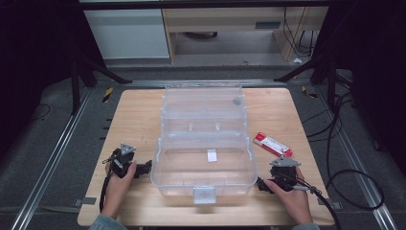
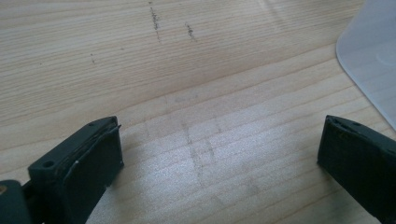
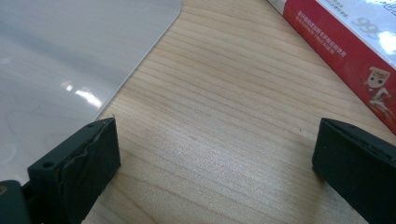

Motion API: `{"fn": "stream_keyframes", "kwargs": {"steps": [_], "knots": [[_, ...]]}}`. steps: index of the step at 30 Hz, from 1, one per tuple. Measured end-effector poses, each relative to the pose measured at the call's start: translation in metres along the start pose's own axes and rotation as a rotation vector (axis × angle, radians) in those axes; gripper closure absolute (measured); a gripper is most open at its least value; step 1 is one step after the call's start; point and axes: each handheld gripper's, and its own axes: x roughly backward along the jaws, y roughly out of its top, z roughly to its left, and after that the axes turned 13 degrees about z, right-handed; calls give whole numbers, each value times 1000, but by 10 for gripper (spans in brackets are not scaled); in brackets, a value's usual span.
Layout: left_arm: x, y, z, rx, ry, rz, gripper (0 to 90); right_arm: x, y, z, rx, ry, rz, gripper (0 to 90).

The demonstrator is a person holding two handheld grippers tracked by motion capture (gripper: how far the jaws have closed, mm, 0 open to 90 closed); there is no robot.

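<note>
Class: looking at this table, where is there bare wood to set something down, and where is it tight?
Widest free patch: left of the clear box, beyond the left gripper. A smaller one lies at the far right corner, behind the red packet. Tight: between packet, box and right gripper, and the strip before the box's latch.

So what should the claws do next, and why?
Probably move the right claw forward to the red box. Both claws are open and empty, the clear bin stands open, and the red box is the loose item lying nearest that claw.
</note>
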Motion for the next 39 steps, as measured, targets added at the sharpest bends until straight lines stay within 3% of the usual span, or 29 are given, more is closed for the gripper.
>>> {"fn": "stream_keyframes", "kwargs": {"steps": [7, 13, 18, 25, 27, 32, 39], "knots": [[0, 0, -1, 2, 2, 0, 0, 8, 1, -4, 11, 14, 25, 119], [0, 0, -1, 1, 3, 2, 0, 27, 9, -23, 25, -2, 43, 140], [1, -1, -1, 1, 3, 3, 0, 42, 33, -47, 56, -14, 56, 173], [1, -1, -1, 3, 3, 3, 0, 43, 59, -62, 112, -35, 100, 202], [1, -1, -1, 2, 3, 3, 0, 41, 67, -69, 121, -8, 114, 244], [1, -1, -1, 2, 3, 3, 0, 33, 73, -82, 117, 2, 143, 284], [1, -1, -1, 1, 2, 4, 0, 19, 76, -86, 130, -2, 179, 282]]}}
